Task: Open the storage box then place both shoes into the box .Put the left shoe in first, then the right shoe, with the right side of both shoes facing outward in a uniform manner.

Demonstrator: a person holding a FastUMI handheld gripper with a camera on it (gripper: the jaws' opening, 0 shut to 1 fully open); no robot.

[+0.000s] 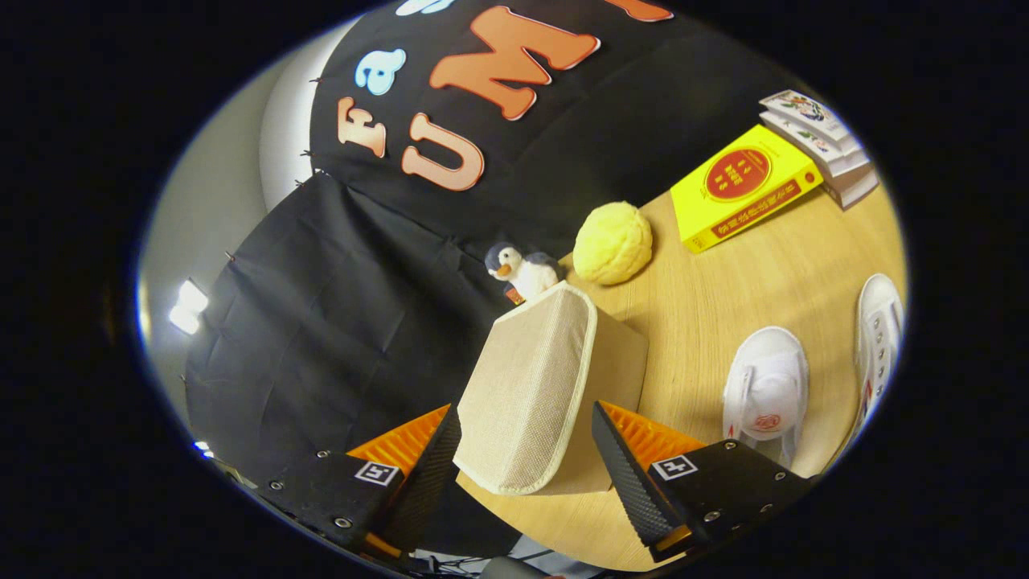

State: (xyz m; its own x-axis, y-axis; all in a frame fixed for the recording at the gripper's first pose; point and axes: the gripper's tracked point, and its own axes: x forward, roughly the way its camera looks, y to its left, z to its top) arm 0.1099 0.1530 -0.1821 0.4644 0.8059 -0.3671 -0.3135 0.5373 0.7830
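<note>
A beige fabric storage box (621,354) stands on the wooden table (748,273) with its woven lid (526,362) down. My gripper (527,407) is open and straddles the lid's near end, one finger on each side, close to its edges. Whether the fingers touch the lid I cannot tell. Two white shoes lie on the table past the box. One shoe (765,386) sits heel toward me, just beyond one finger. The other shoe (878,338) lies farther out, beside the first.
A small penguin toy (522,270) stands right behind the box, with a yellow plush ball (613,243) next to it. A yellow book (744,186) and a stack of white books (820,141) lie at the table's far end. Black cloth walls the booth.
</note>
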